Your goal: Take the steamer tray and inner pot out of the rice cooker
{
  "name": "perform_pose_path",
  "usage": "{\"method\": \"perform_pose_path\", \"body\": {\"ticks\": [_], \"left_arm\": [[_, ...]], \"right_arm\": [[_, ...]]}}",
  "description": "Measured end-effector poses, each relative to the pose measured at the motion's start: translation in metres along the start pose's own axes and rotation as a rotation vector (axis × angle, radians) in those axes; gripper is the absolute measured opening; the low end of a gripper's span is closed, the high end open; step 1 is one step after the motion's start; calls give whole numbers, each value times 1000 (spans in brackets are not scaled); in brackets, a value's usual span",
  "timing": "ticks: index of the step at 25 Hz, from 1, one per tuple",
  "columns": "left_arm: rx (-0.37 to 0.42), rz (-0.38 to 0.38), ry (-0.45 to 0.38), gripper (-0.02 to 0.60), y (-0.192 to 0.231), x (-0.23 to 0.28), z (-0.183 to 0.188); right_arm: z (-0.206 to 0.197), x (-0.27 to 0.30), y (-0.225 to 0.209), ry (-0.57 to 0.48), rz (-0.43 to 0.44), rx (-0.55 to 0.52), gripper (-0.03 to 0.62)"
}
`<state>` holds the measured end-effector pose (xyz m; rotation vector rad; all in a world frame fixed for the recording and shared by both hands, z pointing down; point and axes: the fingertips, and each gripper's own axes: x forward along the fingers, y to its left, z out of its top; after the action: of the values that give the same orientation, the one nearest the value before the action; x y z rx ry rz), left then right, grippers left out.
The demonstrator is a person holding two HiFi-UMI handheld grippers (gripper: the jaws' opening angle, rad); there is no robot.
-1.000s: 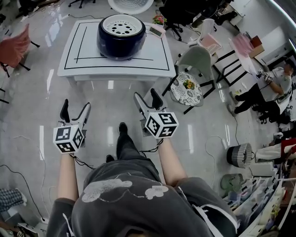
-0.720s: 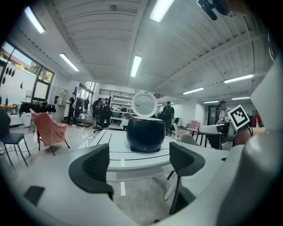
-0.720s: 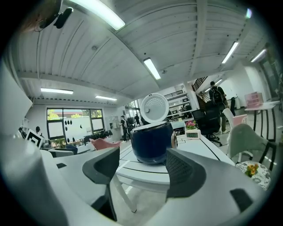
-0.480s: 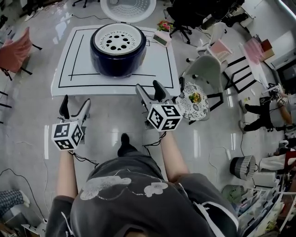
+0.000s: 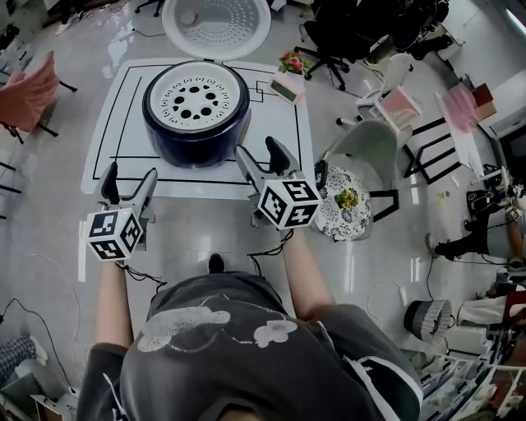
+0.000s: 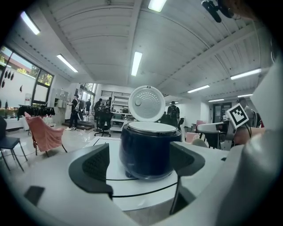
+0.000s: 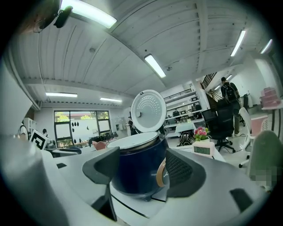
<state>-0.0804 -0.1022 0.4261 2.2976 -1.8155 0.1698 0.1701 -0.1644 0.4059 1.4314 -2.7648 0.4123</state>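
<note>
Head view: high above the person, facing steeply down, taking in the desk point(image 5: 283, 131), the rice cooker point(image 5: 196, 111), the left gripper point(image 5: 127, 177) and the right gripper point(image 5: 256, 152) from above. Left gripper view: low, about desk height, just off the near edge, facing along its jaws at the cooker's front-left. Right gripper view: equally low, from the near right, cooker nearer, much ceiling in frame. All three share the cooker, its raised lid point(image 5: 216, 25) and the desk top.
</note>
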Motion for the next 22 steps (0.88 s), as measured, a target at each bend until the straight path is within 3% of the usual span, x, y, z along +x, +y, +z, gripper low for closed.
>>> {"method": "perform_pose_path", "body": {"ticks": [5, 12, 22], "left_arm": [[0, 17, -2, 414, 1, 15, 14], [-1, 22, -7, 414, 18, 24, 34], [-3, -64, -23, 414, 50, 68, 56]], "right_arm": [[19, 21, -13, -24, -11, 23, 316], [36, 45, 1, -18, 4, 17, 316], [45, 95, 6, 104, -31, -99, 316]]}}
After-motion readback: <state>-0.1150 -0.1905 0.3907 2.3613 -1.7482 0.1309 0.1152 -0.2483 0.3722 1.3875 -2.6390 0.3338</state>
